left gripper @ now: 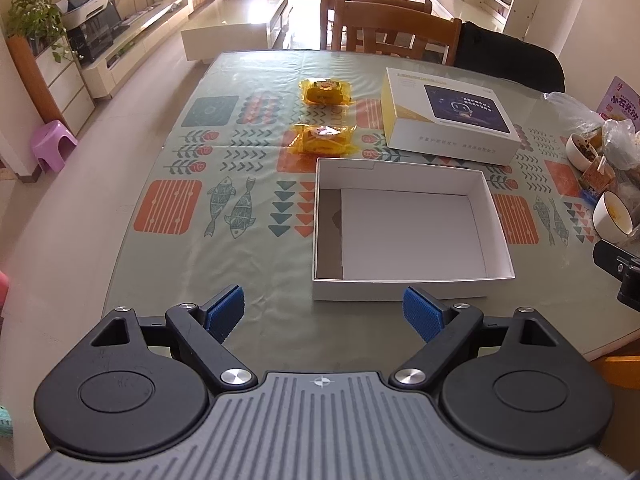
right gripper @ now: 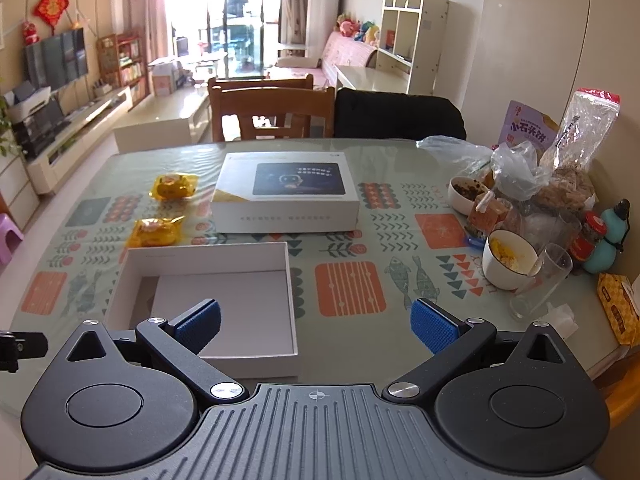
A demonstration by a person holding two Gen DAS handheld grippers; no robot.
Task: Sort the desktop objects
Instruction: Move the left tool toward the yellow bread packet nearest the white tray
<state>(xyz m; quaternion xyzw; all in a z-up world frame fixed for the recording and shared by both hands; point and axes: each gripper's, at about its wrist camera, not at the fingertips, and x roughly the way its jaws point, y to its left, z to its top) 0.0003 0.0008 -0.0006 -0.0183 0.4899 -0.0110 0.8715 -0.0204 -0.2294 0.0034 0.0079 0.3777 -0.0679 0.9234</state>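
My left gripper [left gripper: 323, 312] and right gripper [right gripper: 315, 322] gape, holding nothing. The open white box [left gripper: 404, 236] lies just ahead; beyond it sit two yellow wrapped cakes [left gripper: 325, 91] [left gripper: 322, 139].

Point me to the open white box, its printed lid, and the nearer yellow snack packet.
open white box [left gripper: 404, 236], left wrist view, bare floor
printed lid [right gripper: 286, 184], right wrist view, top face
nearer yellow snack packet [left gripper: 322, 139], left wrist view, wrapper middle

In the left wrist view, a black device [left gripper: 618, 276] at 3 o'clock is cut off by the frame edge, as is the purple snack packet [left gripper: 622, 100] at 2 o'clock. The right tool's [right gripper: 316, 326] left finger [right gripper: 198, 326] covers the open white box's [right gripper: 208, 256] near floor. Print on the closed box lid [right gripper: 286, 188] is too small to read. Wrapped yellow cakes [right gripper: 174, 186] show blurred labels.
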